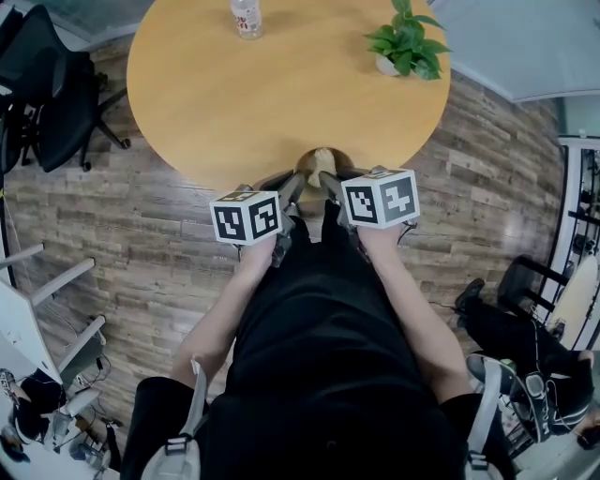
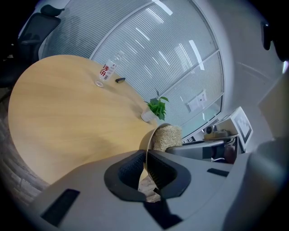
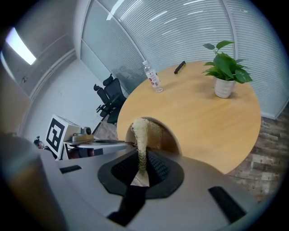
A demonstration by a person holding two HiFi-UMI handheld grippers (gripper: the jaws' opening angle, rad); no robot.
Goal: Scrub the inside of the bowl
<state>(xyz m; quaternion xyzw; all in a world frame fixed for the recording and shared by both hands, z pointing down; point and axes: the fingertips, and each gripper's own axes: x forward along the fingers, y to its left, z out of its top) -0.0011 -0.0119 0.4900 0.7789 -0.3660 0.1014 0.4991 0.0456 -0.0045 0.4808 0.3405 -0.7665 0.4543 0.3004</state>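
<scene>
A tan bowl (image 1: 319, 165) is held on its side at the near edge of the round wooden table (image 1: 234, 94), between my two grippers. My left gripper (image 2: 146, 169) is shut on the bowl's thin rim (image 2: 147, 151); in the head view the left gripper (image 1: 296, 186) comes in from the left. My right gripper (image 3: 142, 168) is shut on a pale fibrous scrubber (image 3: 141, 140), whose top reaches into the bowl (image 3: 168, 137). The scrubber (image 2: 168, 136) also shows inside the bowl in the left gripper view. The right gripper (image 1: 330, 186) sits just right of the bowl.
A clear water bottle (image 1: 247, 17) and a small potted plant (image 1: 405, 42) stand at the table's far side, with a black pen (image 3: 179, 66) beyond the bottle. A black office chair (image 1: 52, 94) stands at the left. The person's dark lap fills the lower middle.
</scene>
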